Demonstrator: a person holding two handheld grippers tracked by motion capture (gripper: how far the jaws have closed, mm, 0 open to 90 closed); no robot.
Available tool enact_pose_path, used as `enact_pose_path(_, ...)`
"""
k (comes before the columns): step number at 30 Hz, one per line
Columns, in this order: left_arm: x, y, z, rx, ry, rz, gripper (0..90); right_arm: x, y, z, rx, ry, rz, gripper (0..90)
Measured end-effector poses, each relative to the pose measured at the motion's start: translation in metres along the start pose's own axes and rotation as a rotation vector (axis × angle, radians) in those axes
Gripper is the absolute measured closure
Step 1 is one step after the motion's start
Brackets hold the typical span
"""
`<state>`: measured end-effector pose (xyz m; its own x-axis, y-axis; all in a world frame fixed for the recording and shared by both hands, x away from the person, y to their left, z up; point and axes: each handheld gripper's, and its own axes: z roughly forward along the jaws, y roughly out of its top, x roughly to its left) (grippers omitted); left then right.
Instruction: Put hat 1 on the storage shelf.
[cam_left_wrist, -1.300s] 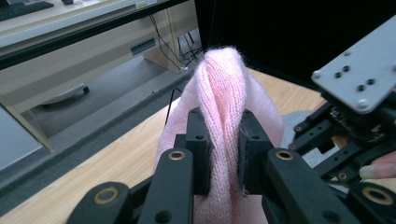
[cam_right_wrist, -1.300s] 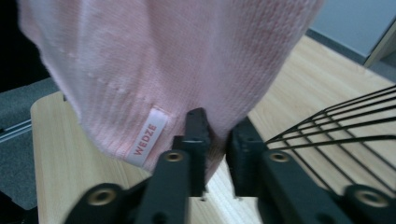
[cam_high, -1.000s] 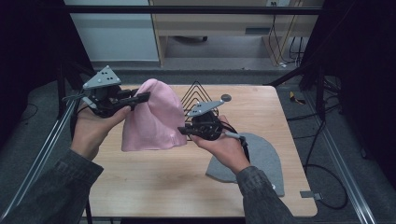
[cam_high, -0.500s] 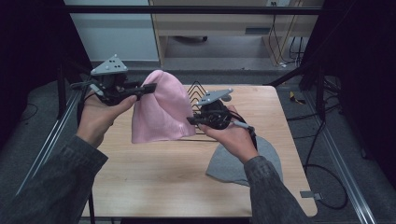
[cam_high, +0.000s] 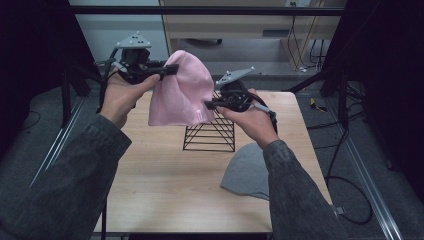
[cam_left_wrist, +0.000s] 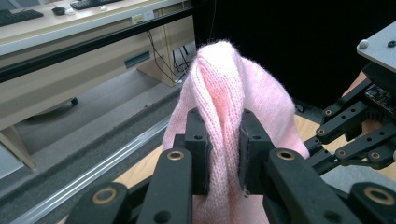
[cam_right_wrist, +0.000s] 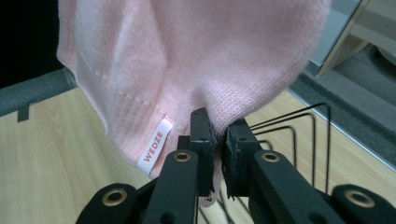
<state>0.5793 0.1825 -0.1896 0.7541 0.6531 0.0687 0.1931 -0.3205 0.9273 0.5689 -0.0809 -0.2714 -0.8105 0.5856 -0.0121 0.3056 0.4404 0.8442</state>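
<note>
The left tool (cam_high: 167, 70) is clamped on a fold near the crown of the pink beanie (cam_high: 182, 92), holding it up. The right tool (cam_high: 210, 105) is pinched shut on its brim edge, beside the label (cam_right_wrist: 154, 151), so the hat hangs spread between them, above the wire rack (cam_high: 212, 135), likely to drape it there; a grey beanie (cam_high: 247, 172) lies on the desk (cam_high: 165, 190) below the right tool

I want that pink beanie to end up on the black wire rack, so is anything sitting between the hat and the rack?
Nothing visible: the pink beanie hangs just above the black wire rack.
</note>
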Motion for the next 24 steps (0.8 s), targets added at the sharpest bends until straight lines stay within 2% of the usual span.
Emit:
enact_pose_path(7,0.005,0.014,0.02,-0.014,-0.005,0.013,76.3,-0.022,0.008,-0.002,-0.016,-0.045,0.019,83.9)
enact_pose_path(12,0.008,0.014,0.033,0.002,-0.006,-0.006,76.3,-0.031,0.004,-0.007,0.002,-0.068,0.026,83.8)
enact_pose_path(19,0.011,0.013,0.052,0.012,-0.01,-0.002,76.0,-0.042,-0.006,-0.011,0.003,-0.104,0.047,83.8)
enact_pose_path(24,0.014,0.01,0.065,0.002,-0.006,0.005,75.8,-0.048,-0.013,-0.01,0.001,-0.129,0.052,83.8)
